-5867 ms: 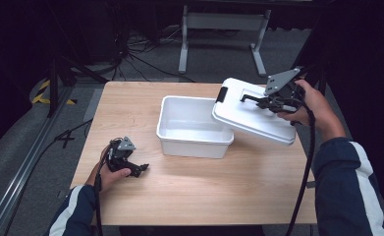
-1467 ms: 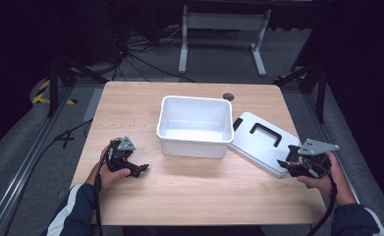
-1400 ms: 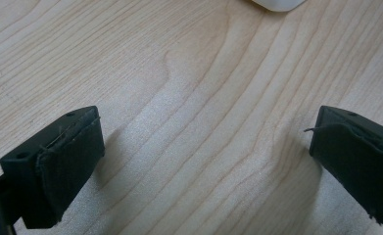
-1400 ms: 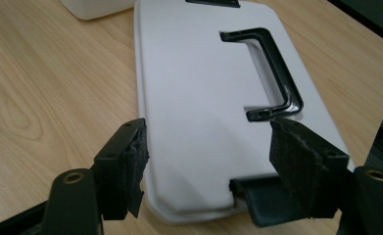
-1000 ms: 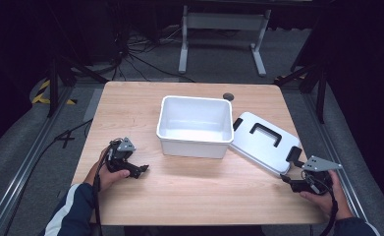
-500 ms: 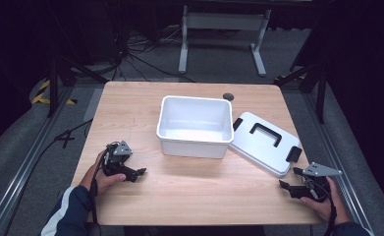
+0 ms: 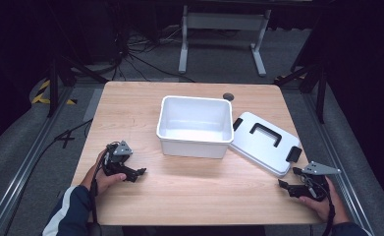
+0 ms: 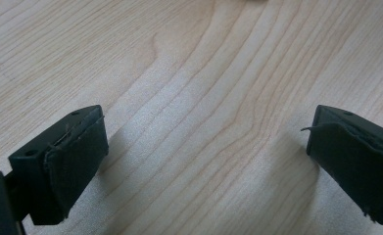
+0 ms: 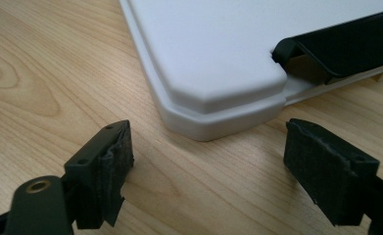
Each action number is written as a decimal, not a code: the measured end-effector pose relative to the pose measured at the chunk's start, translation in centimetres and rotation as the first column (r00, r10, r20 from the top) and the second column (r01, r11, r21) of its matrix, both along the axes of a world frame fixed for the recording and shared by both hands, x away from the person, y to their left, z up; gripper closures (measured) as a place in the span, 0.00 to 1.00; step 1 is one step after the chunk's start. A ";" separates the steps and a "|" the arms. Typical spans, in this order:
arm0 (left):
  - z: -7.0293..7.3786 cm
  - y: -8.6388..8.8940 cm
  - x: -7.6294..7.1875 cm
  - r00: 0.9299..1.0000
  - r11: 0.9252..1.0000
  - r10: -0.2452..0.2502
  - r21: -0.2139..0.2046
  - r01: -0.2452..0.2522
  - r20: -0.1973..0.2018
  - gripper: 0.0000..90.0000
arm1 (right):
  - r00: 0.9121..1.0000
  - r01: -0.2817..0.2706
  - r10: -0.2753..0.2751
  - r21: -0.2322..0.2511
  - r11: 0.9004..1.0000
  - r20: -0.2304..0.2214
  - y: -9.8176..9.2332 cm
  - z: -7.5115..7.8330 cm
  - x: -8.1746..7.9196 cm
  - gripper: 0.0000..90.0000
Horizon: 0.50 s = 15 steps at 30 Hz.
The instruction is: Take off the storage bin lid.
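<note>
The white lid [image 7: 264, 141] with its black handle [image 7: 265, 134] is laid flat on the wooden tabletop [image 7: 130, 108], leaning against the open white bin [image 7: 195, 126]. Its near corner [image 9: 218, 110] is seen just beyond the fingers of the right gripper [image 7: 288, 185], close to them but untouched. Those fingers [image 9: 106, 166] have just been opening and are spread wide, with nothing between them. The left gripper [image 7: 133, 172] is held low over bare wood, well apart from the bin, its fingers [image 8: 76, 156] spread wide and empty.
</note>
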<state>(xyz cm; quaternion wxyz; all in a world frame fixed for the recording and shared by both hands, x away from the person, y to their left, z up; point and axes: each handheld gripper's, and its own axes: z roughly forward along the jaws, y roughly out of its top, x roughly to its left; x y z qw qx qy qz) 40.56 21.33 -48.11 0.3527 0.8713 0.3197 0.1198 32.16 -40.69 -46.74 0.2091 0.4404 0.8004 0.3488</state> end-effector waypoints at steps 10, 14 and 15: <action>0.0 0.0 0.1 1.000 1.000 -0.007 0.004 0.006 0.007 0.02 | 1.000 -0.014 0.014 -0.001 1.000 0.002 -0.1 0.0 0.1 0.21; 0.0 0.0 0.1 1.000 1.000 -0.005 -0.001 0.005 0.002 0.02 | 1.000 -0.016 0.016 -0.001 1.000 0.002 -0.1 0.0 0.1 0.21; 0.0 0.0 0.1 1.000 1.000 -0.008 0.002 0.008 0.002 0.02 | 1.000 -0.017 0.017 0.000 1.000 0.002 -0.1 0.0 0.1 0.21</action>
